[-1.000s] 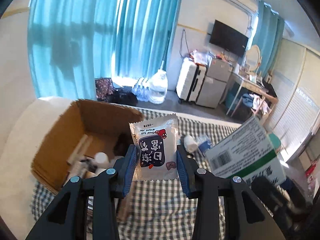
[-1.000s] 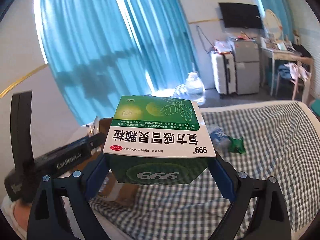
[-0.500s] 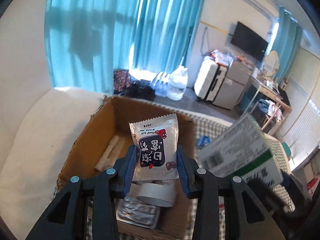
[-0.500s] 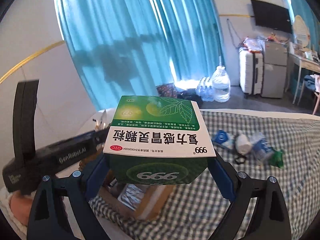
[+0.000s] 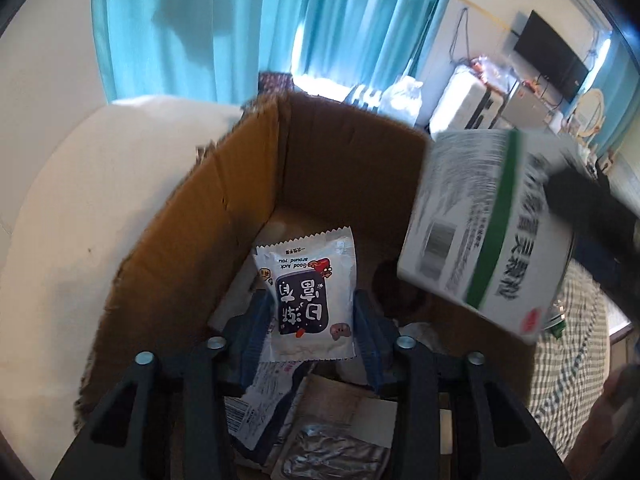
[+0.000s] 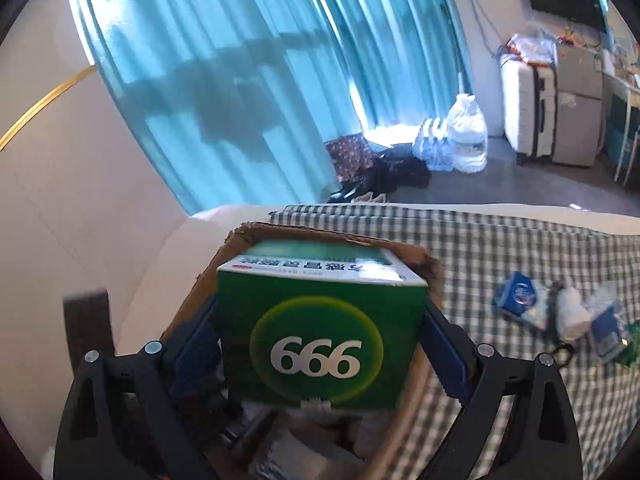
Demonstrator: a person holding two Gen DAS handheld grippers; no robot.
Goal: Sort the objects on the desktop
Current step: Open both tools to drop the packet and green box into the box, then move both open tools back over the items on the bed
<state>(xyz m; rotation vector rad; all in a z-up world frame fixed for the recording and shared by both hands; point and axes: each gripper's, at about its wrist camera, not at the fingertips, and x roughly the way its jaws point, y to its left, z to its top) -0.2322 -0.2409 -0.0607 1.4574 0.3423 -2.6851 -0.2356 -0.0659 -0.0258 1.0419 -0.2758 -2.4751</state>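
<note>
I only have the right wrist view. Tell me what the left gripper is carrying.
Observer: A snack packet sits between the left gripper's jaws, which have just been opening; whether they press it I cannot tell.
Operator: Report what's under it.
Observer: The open cardboard box, with a silver blister pack on its floor.
Operator: Say how my green medicine box looks from there.
Observer: The green medicine box hangs tilted over the cardboard box's right wall, barcode face showing.
</note>
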